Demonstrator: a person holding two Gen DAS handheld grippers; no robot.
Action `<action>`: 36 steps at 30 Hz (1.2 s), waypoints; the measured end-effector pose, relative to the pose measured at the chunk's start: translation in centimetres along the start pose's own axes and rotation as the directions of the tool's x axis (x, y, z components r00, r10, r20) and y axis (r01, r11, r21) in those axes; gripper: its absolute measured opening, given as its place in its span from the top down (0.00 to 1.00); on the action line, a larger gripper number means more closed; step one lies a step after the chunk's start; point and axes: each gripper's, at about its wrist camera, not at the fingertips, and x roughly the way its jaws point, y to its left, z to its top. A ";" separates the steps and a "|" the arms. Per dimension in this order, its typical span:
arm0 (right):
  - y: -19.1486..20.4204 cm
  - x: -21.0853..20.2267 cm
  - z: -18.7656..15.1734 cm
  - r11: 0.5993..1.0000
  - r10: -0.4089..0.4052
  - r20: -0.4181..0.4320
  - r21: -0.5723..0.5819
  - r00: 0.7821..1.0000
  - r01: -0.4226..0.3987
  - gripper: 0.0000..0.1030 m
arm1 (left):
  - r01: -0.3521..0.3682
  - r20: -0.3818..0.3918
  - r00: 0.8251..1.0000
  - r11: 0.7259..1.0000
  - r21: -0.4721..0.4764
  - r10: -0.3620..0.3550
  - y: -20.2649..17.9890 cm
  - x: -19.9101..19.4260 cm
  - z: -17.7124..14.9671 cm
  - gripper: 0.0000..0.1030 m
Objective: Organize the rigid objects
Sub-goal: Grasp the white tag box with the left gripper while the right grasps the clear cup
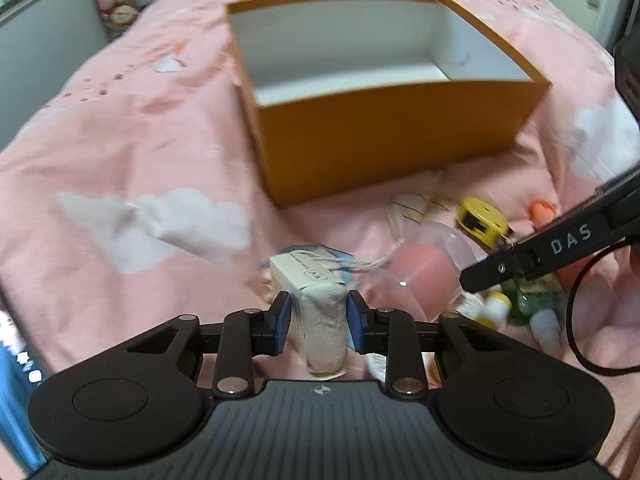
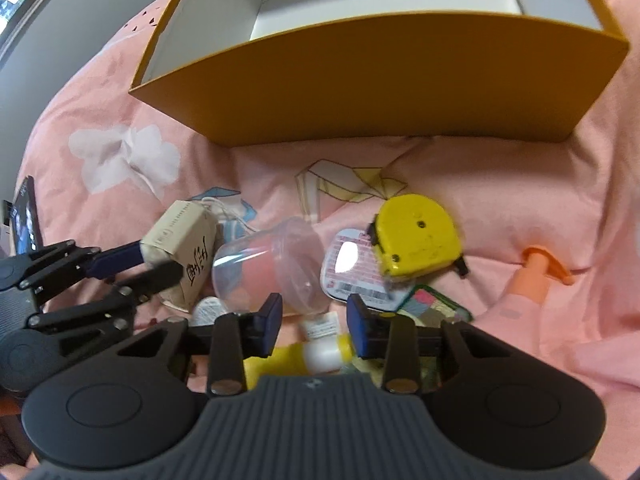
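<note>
The orange box sits open on the pink bed, and the part of its white inside that shows holds nothing, so by my reading the sorting has hardly begun. The left tool is closed on a small paper-wrapped packet with a string tag; its blue pads press both sides, and the packet appears lifted just clear of the pile, near the box's front wall but not yet over it. In the right wrist view the same packet shows at the left, clamped in that tool. The right tool hangs over the heap with a yellow-and-white tube lying between its jaws; the jaws stand a little apart from it and I see no pad pressing, so I take it as not yet gripping. Left on the bed, all in front of the box: a clear cup on its side, a yellow tape measure, a flat tin partly under it, a green card, and an orange pump bottle off to the right. Judging from this, one item is on its way and everything else is still to go.
</note>
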 end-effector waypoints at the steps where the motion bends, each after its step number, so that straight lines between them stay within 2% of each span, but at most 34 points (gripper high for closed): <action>1: 0.1 0.2 0.2 1.000 0.012 -0.002 0.003 1.000 -0.012 0.75 | -0.009 0.002 1.000 1.000 -0.003 0.009 0.1 0.2 0.1 0.67; 3: 0.5 0.6 0.5 0.999 0.038 -0.001 0.003 0.999 -0.038 0.82 | -0.005 0.002 1.000 1.000 -0.020 0.005 0.5 0.1 0.2 0.67; 8: 2.1 1.2 1.7 0.999 0.033 0.033 -0.044 0.999 -0.032 0.81 | 0.012 0.006 1.000 0.995 -0.098 -0.011 1.4 0.8 0.3 0.59; 12: 2.1 1.7 2.7 1.000 0.029 0.051 -0.012 0.998 -0.029 0.58 | -0.004 0.011 1.000 0.994 -0.107 0.005 1.4 1.0 0.4 0.53; 15: 1.8 2.4 3.4 0.998 0.057 0.038 0.033 0.998 -0.058 0.55 | -0.034 -0.011 0.999 0.994 -0.103 0.033 1.0 1.7 0.7 0.52; 17: 1.6 2.8 3.7 0.995 0.073 0.029 0.062 0.997 -0.075 0.47 | -0.057 -0.029 0.998 0.993 -0.101 0.055 0.9 2.4 0.7 0.52; 19: 1.4 3.4 4.1 0.994 0.070 0.021 0.081 0.997 -0.072 0.33 | -0.054 -0.033 0.998 0.993 -0.103 0.051 1.0 2.7 0.7 0.53; 22: 0.8 4.6 4.6 0.985 0.105 0.000 0.139 0.995 -0.104 0.28 | -0.044 -0.032 0.999 0.992 -0.116 0.040 1.2 2.8 0.6 0.55; 24: 0.3 5.3 4.9 0.977 0.130 -0.014 0.170 0.991 -0.125 0.26 | -0.030 -0.031 0.999 0.991 -0.133 0.026 1.5 2.8 0.6 0.58; 27: 0.7 5.8 5.3 0.982 0.122 -0.018 0.148 0.992 -0.118 0.25 | -0.009 -0.032 0.999 0.986 -0.166 0.004 2.0 3.0 0.6 0.60; 36: 1.0 5.5 4.9 0.984 0.135 -0.049 0.124 0.990 -0.128 0.30 | 0.002 -0.038 0.999 0.985 -0.173 -0.008 2.1 3.3 0.7 0.62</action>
